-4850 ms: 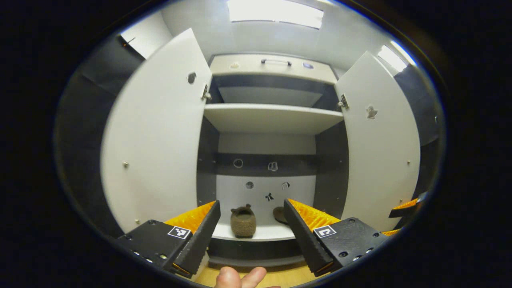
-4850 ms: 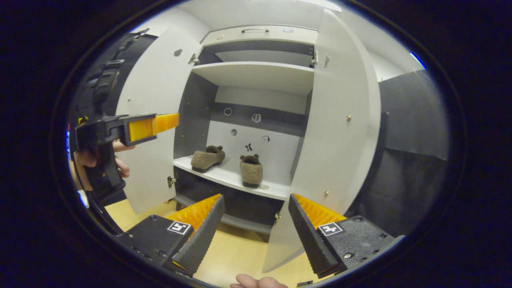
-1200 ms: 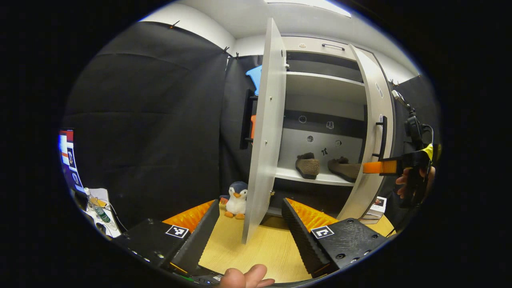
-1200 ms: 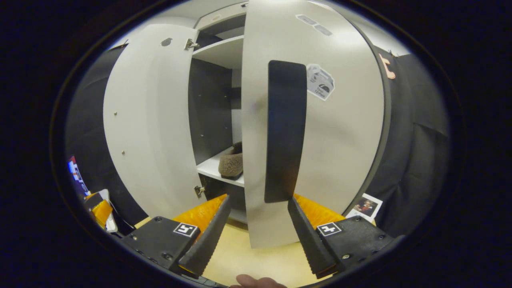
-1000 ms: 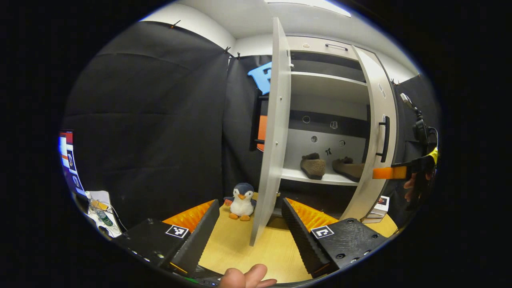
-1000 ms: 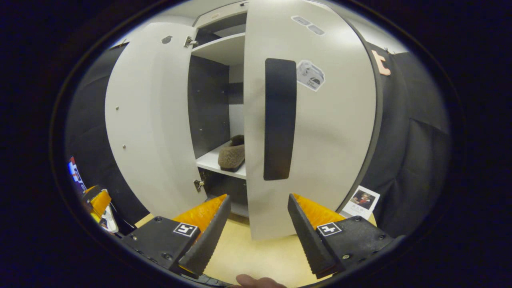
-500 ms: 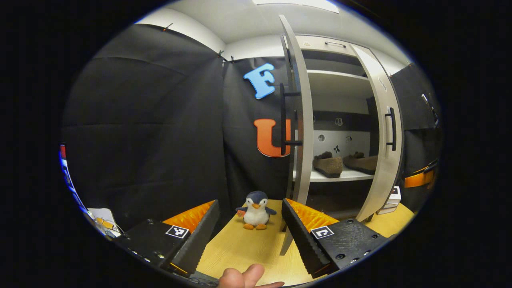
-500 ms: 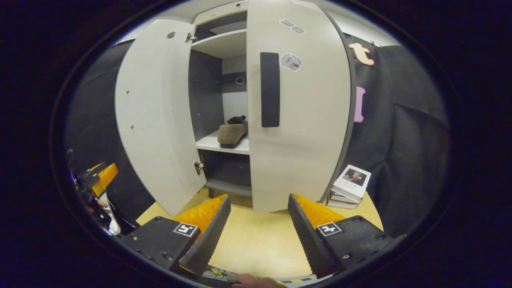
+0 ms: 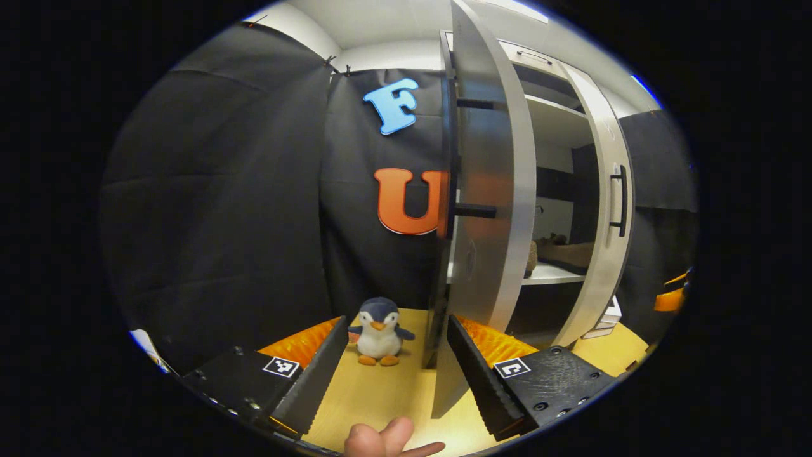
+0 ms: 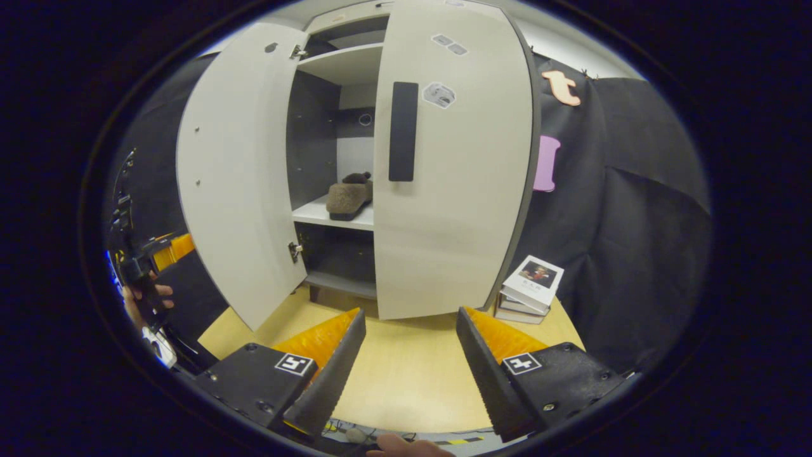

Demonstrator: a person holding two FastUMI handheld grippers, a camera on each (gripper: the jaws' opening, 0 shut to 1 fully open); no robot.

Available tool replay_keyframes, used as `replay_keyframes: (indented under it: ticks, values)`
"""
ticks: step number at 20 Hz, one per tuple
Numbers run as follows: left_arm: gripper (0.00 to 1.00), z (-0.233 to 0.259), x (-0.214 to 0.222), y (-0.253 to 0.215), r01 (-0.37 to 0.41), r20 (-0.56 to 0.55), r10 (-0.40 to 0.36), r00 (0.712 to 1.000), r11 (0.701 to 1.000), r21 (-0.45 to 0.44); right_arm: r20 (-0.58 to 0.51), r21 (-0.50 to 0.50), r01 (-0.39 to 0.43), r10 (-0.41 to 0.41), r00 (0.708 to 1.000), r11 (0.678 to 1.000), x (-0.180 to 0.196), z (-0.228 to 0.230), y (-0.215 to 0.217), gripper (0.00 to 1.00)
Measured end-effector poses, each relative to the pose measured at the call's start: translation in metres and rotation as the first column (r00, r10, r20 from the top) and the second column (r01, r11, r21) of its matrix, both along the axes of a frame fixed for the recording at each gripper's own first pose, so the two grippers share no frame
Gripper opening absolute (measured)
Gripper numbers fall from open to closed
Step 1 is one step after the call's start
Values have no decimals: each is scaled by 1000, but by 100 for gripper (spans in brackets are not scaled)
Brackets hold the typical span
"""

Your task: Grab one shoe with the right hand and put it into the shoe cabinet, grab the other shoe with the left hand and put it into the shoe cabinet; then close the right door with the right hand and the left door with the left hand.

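With both claws spread and empty, left door (image 9: pixel 488 190) just ahead of left claw (image 9: pixel 393 374), ajar.

This is a small test booth made to look like a home. Black cloth walls (image 10: pixel 641 190) hang all around a tall white shoe cabinet (image 10: pixel 444 190), which stands on a pale wooden floor (image 10: pixel 406 362) near a little stuffed penguin toy (image 9: pixel 379 322) and a stack of books (image 10: pixel 530 285).

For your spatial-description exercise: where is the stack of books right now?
In the right gripper view, the stack of books lies on the wooden floor at the right door's lower right corner, against the black cloth wall.
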State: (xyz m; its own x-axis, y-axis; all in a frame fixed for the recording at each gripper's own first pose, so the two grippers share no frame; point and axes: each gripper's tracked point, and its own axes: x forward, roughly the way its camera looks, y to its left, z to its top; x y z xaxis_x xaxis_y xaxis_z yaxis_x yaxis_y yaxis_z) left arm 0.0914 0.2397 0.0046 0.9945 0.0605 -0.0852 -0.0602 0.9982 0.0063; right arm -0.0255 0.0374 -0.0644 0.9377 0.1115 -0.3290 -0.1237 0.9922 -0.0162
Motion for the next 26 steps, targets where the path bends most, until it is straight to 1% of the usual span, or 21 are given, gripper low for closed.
replay_keyframes:
  ticks: [1,3,4,5,6,9,11,13,15,17,19,21,22,24,26]
  values:
    - [92,2,0,-1,-1,12,0,1000,999,40,-6,6,2,-2,1000,1000,-1,-1,0,94]
    - [92,6,-2,-6,10,15,-12,1000,994,105,-21,3,-9,9,1000,1000,-1,-5,4,94]
    - [92,7,-1,-13,36,4,-37,999,993,113,-26,-7,-16,16,1000,1000,-1,-7,7,94]
    - [100,6,0,-22,65,-12,-64,998,992,106,-28,-18,-22,21,999,1000,0,-8,9,94]
    - [91,5,2,-33,92,-22,-90,996,991,98,-27,-24,-30,29,999,999,0,-7,11,94]
    - [91,7,7,-61,134,1,-135,991,985,111,-12,-30,-39,38,999,999,0,-3,14,94]
    - [89,6,12,-83,144,5,-145,989,985,96,-13,-32,-38,38,999,999,0,-4,11,94]
    - [89,7,15,-107,166,23,-168,986,985,48,-22,-23,-24,23,999,999,-1,-9,3,94]
    - [90,8,20,-135,209,29,-209,977,978,-8,-46,-10,-13,12,999,1000,-4,-16,-2,94]
    - [90,7,21,-162,262,24,-261,965,964,-51,-49,-4,-1,1,999,1000,-5,-16,-8,94]
    - [93,11,19,-165,261,33,-259,965,964,-58,-45,6,1,-1,999,1000,-5,-15,-10,94]
    - [93,6,8,-165,260,16,-260,966,963,-66,-44,21,-3,4,999,1000,-4,-17,-8,95]
    - [93,0,0,-163,258,-1,-259,966,963,-71,-49,32,-9,10,999,999,-4,-19,-7,94]
    - [94,-15,-20,-157,237,-41,-240,970,969,-77,-41,58,-13,15,999,998,-3,-19,-2,94]
    - [93,-28,-42,-150,201,-87,-208,974,976,-85,-11,73,-12,13,1000,997,0,-12,2,94]
